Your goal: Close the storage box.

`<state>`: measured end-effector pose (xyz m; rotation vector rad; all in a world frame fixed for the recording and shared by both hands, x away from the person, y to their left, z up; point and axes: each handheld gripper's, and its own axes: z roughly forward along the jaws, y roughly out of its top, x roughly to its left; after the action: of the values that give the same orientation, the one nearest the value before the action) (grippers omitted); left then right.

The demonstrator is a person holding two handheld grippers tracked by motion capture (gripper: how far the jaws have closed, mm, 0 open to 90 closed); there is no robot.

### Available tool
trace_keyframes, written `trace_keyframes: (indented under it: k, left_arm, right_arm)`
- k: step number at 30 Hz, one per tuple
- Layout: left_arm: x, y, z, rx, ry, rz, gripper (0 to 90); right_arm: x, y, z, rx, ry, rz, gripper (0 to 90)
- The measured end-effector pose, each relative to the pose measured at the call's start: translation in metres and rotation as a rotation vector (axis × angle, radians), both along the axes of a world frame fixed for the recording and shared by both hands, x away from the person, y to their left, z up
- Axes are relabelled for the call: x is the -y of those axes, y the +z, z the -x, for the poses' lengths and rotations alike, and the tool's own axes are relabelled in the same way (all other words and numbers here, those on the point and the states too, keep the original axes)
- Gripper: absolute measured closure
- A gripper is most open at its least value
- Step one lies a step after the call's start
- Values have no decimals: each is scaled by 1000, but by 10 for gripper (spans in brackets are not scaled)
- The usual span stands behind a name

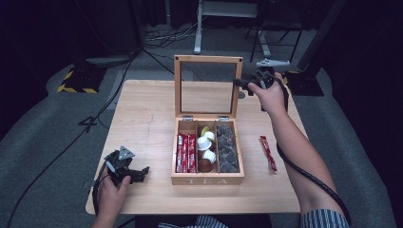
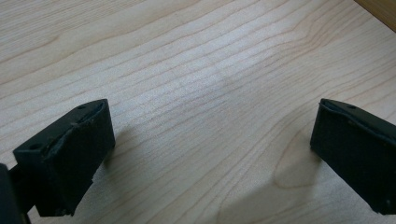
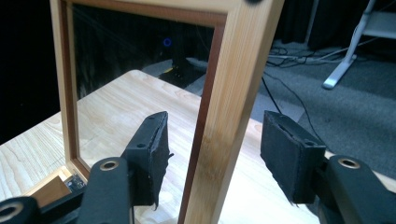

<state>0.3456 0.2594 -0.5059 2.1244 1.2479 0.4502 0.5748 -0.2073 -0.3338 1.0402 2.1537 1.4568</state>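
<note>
The left hand [image 1: 110, 194] holds the left gripper [image 1: 138, 173] low near the table's front left corner, jaws spread wide. The right arm reaches far forward, its right gripper [image 1: 244, 83] spread too, one jaw either side of an upright frame's edge.

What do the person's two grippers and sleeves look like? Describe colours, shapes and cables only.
Both tools are black. The left gripper carries a grey three-cornered plate on top, and so does the right gripper. Each ends in two blocky black jaws with worn, rough-edged pads. A thick black cable trails along the right forearm. The short sleeves are striped, dark and pale.
</note>
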Motion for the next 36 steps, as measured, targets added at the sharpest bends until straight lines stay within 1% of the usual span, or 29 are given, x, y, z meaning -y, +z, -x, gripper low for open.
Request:
trace_keyframes:
  k: [6, 10, 14, 20, 24, 27, 29, 36]
  left_arm:
    - [0, 0, 0, 0, 0, 1, 0]
    - [0, 0, 0, 0, -1, -2, 0]
    - [0, 0, 0, 1, 3, 1, 0]
    - [1, 0, 0, 0, 5, 2, 0]
    - [1, 0, 0, 0, 6, 2, 0]
    - [1, 0, 0, -1, 7, 1, 0]
    - [1, 0, -1, -2, 9, 0, 0]
    - [4, 0, -2, -3, 27, -5, 0]
  right_arm:
    - [-9, -11, -6, -29, -5, 29, 439]
    - [-14, -17, -8, -46, -4, 36, 450]
    - [-17, -17, -9, -53, 3, 45, 479]
    - [-20, -17, -7, -48, 2, 34, 482]
    - [-19, -14, -3, -48, 2, 31, 488]
    - [-18, -12, 1, -48, 6, 18, 488]
    - [-17, -10, 5, -45, 10, 8, 488]
    - [-12, -3, 24, -26, 51, 9, 509]
